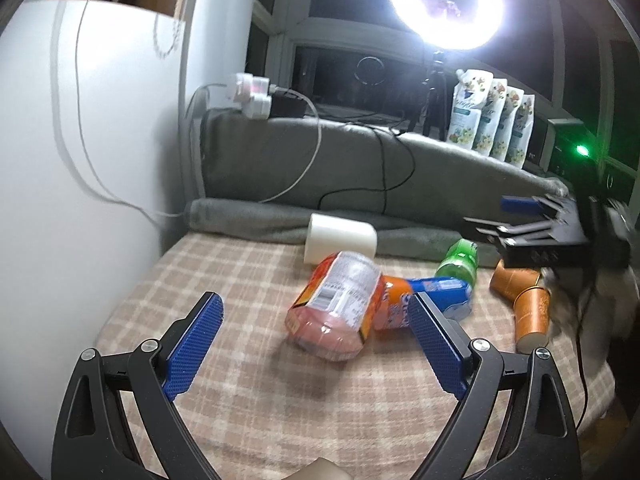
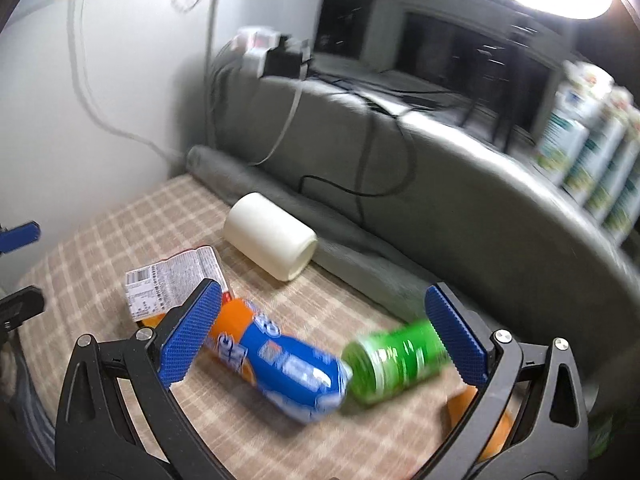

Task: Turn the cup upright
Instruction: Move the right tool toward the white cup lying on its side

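- Checked cloth (image 1: pixel 248 408) strewn with toppled packs and bottles.
- White cup (image 1: pixel 340 240) on its side at far edge, long axis crosswise, ahead of both.
- Right gripper (image 2: pixel 324 332) released, empty, seemingly nearer.
- Left gripper (image 1: pixel 316 340) likewise spread, empty.

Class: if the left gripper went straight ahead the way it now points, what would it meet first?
Most likely the pink-capped jar lying on its side, straight ahead of the open left gripper. The white cup lies further back; depth is uncertain.
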Demonstrator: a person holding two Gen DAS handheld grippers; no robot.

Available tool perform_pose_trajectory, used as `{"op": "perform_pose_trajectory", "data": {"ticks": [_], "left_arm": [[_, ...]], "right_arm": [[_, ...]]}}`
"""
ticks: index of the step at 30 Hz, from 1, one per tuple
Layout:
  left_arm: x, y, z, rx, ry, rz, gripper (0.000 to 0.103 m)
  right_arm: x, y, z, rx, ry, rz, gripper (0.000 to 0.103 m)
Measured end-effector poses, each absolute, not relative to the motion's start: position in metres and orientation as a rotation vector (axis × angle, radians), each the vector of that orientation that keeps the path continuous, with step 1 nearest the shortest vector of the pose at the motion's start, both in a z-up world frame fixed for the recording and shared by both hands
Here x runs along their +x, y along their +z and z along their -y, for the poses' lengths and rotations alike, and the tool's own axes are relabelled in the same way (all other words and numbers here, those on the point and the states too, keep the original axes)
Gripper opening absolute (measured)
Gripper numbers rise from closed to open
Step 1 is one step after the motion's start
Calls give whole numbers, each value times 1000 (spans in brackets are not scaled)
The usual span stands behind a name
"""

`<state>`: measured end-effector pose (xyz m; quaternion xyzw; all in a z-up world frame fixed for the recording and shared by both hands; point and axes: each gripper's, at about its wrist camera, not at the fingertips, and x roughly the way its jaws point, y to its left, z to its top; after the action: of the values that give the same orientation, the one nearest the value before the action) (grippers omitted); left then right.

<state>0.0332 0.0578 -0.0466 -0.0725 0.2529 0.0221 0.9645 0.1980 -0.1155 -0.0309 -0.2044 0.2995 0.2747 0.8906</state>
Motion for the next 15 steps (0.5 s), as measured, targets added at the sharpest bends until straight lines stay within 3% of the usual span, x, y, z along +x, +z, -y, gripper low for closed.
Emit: {"op": "perform_pose_trajectory", "data": {"ticks": [15], "left_arm": [[39, -66, -89, -200, 82, -572, 94]], "right_arm": [[277, -76, 12, -712, 742, -803, 86]]}}
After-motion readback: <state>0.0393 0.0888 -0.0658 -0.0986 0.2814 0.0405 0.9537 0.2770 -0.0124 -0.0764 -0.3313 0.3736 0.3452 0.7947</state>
